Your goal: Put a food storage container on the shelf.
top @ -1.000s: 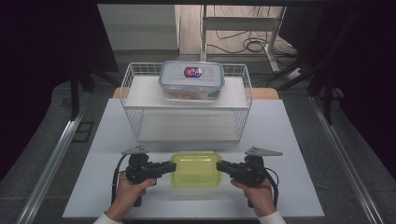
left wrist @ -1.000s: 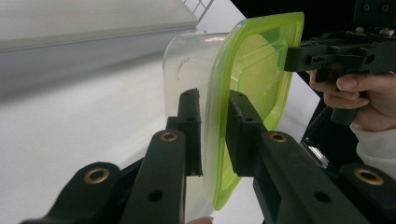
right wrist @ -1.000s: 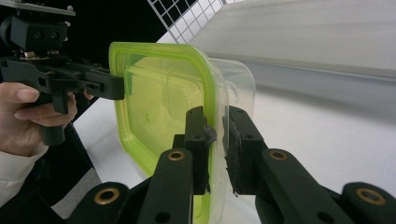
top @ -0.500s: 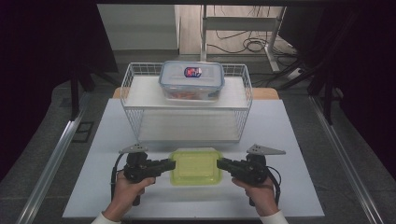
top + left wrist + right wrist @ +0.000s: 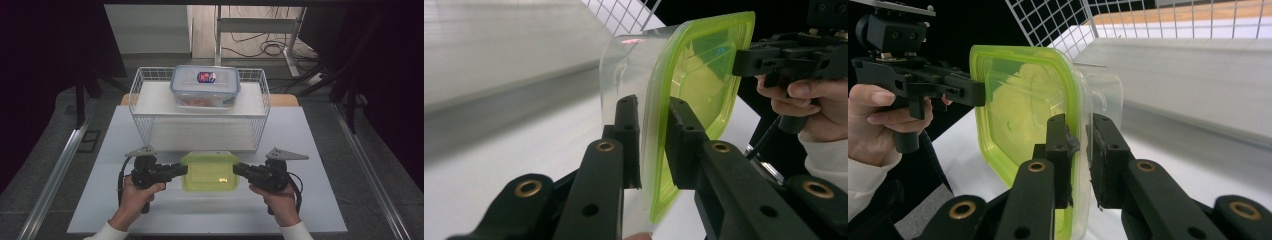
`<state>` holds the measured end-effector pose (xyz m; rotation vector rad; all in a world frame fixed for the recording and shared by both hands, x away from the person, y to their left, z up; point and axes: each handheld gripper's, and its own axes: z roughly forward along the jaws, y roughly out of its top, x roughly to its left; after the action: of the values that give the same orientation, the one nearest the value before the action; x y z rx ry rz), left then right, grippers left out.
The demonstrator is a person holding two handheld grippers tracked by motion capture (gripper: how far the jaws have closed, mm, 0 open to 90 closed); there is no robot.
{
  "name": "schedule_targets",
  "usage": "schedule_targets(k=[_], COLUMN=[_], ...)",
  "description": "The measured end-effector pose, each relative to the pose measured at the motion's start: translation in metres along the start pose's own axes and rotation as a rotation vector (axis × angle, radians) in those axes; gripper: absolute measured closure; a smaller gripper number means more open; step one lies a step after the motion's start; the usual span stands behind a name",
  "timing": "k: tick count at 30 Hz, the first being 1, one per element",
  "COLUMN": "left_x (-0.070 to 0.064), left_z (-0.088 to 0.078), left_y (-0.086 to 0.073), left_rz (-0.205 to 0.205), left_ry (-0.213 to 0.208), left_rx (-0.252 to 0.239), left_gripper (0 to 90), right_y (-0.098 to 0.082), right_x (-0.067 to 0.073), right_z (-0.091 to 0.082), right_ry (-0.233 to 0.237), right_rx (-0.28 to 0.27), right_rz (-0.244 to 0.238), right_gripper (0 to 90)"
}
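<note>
I judge the job about midway: the grip is made and a lift is under way, but the placing is left. Taking the white wire basket as my landmark, it stands on the white bench, with a blue-rimmed lidded food box resting on its upper shelf. Just in front of the basket sits the green-lidded clear container, which I hold level between both claws. My left claw is closed on its left rim, lid and wall pinched between the pads. My right claw is clamped the same way on the right rim. What remains, I reckon, is carrying it to the basket and releasing.
</note>
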<state>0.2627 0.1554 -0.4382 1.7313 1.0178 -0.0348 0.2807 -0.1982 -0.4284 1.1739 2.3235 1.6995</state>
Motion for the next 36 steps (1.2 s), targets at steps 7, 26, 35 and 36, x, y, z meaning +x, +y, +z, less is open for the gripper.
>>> schedule_targets(k=[7, 26, 35, 36], left_x=[-0.003, -0.011, -0.015, -0.016], left_z=[-0.008, -0.019, -0.024, -0.025], left_y=[0.02, 0.063, 0.081, 0.083], left_rz=[0.023, 0.068, 0.087, 0.09], left_ry=[0.005, 0.003, 0.013, 0.017], left_rx=[-0.022, -0.056, -0.076, -0.076], left_gripper=[77.8, 77.9, 78.0, 78.0], right_y=[0.016, 0.062, 0.081, 0.083], right_x=[0.001, 0.009, 0.012, 0.013], right_z=[-0.001, -0.011, -0.014, -0.015], right_ry=[0.008, -0.005, -0.008, -0.006], right_rx=[-0.025, -0.061, -0.08, -0.081], right_rz=[-0.007, -0.054, -0.077, -0.079], right_gripper=[79.2, 79.2, 79.3, 79.3])
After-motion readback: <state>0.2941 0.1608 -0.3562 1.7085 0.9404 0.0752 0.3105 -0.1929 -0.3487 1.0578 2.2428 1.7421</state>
